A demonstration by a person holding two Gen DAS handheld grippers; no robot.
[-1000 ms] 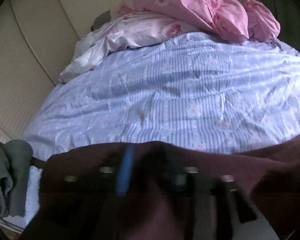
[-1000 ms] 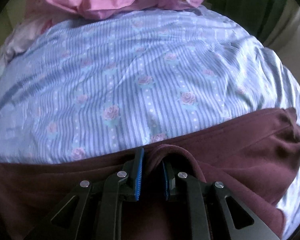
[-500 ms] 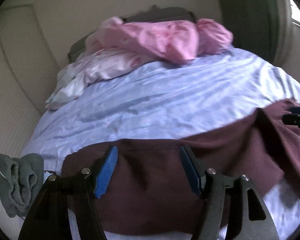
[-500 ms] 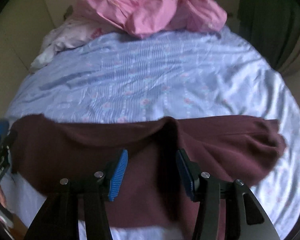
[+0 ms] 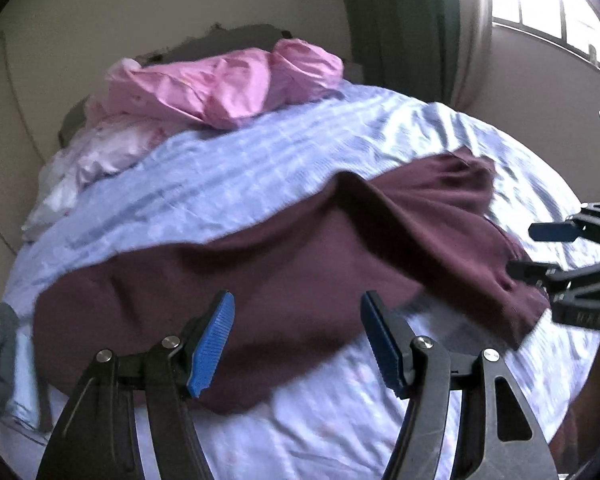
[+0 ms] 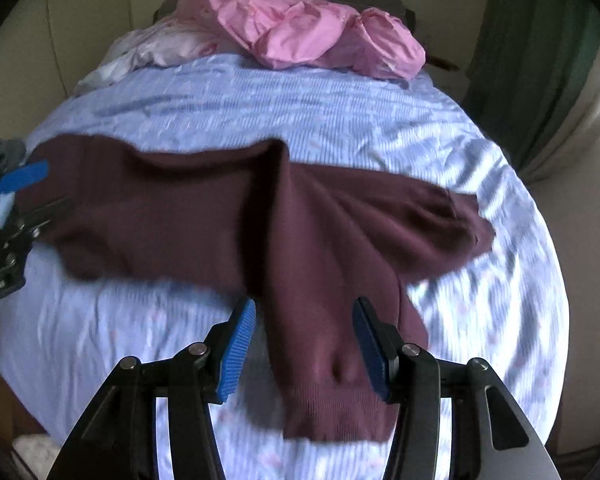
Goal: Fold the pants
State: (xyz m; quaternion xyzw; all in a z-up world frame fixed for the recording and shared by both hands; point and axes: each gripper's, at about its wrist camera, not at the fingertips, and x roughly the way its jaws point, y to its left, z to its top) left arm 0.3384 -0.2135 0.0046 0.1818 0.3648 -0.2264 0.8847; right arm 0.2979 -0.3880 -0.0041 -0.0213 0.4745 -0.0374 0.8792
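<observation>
Pants lay spread across the bed, just ahead of both claws. The left claw and right claw were wide and held nothing, likely so the cloth could settle flat for folding.

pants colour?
Dark maroon pants, seen best in the right wrist view.
</observation>
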